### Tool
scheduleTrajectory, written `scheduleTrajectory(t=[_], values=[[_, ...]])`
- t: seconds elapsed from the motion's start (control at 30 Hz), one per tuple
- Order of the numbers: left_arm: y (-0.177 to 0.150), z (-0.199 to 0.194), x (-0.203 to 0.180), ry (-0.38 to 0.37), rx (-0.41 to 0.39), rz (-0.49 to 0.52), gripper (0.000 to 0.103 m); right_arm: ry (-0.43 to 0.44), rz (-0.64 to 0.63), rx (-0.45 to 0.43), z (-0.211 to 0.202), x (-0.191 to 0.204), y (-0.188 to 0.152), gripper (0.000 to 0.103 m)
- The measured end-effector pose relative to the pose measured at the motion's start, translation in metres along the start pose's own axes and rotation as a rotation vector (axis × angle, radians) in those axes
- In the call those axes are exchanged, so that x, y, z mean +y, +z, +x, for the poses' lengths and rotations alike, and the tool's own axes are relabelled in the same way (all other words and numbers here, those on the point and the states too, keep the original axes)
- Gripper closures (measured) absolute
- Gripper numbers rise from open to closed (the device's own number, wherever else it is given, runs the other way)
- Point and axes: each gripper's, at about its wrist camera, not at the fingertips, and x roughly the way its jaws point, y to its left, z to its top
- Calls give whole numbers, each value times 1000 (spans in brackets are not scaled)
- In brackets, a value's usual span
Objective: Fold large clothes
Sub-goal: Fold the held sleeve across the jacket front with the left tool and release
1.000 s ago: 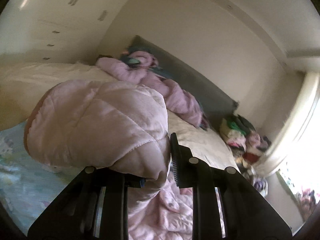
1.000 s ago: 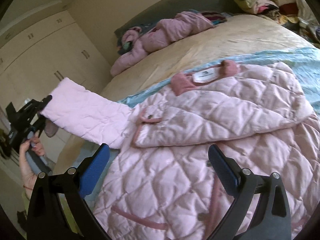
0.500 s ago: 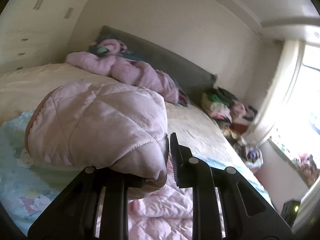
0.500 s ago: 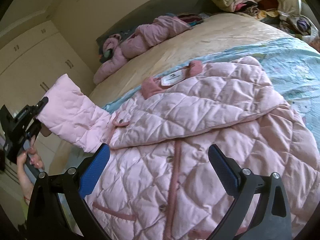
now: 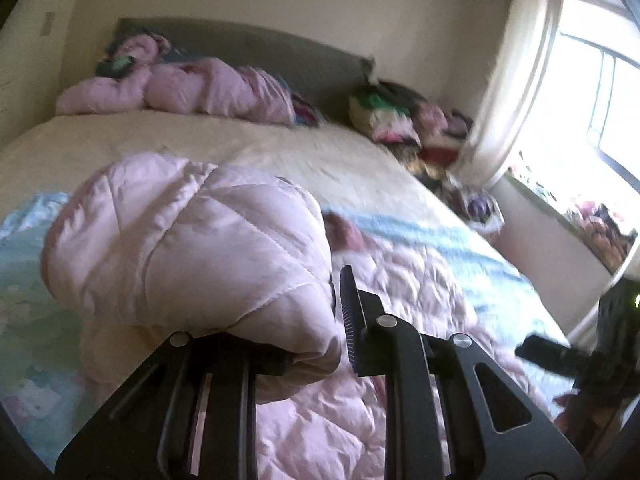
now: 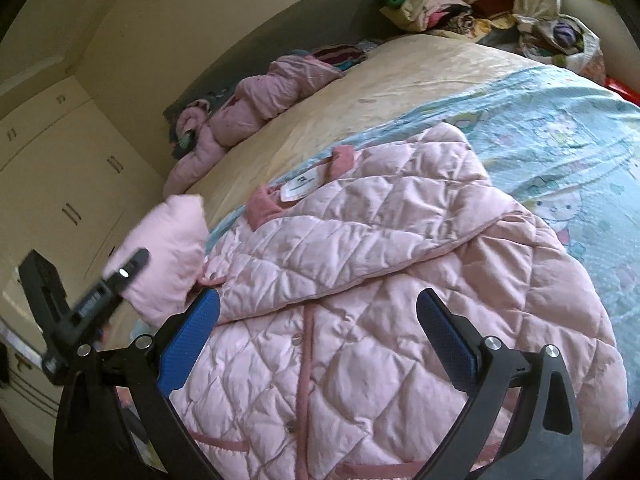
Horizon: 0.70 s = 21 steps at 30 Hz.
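Note:
A pink quilted coat (image 6: pixel 384 288) lies spread on the bed, its far sleeve folded across the chest, collar and white label (image 6: pixel 302 186) toward the headboard. My left gripper (image 5: pixel 336 300) is shut on the cuff of the near sleeve (image 5: pixel 192 248) and holds it up above the coat; it also shows in the right wrist view (image 6: pixel 120 276) at the left, with the sleeve (image 6: pixel 168 256) bunched beside it. My right gripper (image 6: pixel 316 340) is open and empty, hovering over the coat's lower front.
A light blue printed sheet (image 6: pixel 560 128) covers the near bed, a cream cover (image 6: pixel 400 88) the far part. Another pink garment (image 6: pixel 256 108) lies by the grey headboard. A clothes pile (image 6: pixel 448 0) sits at the far corner. Cupboards (image 6: pixel 60 184) stand left; a window (image 5: pixel 600 92) right.
My left gripper has swung the held sleeve in toward the coat's body, and its view has turned toward the window. My right gripper has moved nearer the coat, still open.

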Motion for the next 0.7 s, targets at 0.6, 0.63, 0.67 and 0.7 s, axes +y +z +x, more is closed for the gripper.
scheduleTrajectory(t=[0.6, 0.63, 0.67, 0.7], values=[[-82, 83, -60, 56, 265, 433, 76, -53, 98, -28, -18, -42, 5, 5], [-82, 82, -60, 52, 265, 435, 72, -56, 102, -28, -19, -44, 5, 5], [-82, 81, -60, 46, 263, 438, 70, -57, 105, -28, -19, -45, 5, 5], [-81, 80, -60, 41, 263, 438, 65, -60, 108, -29, -19, -46, 5, 5]])
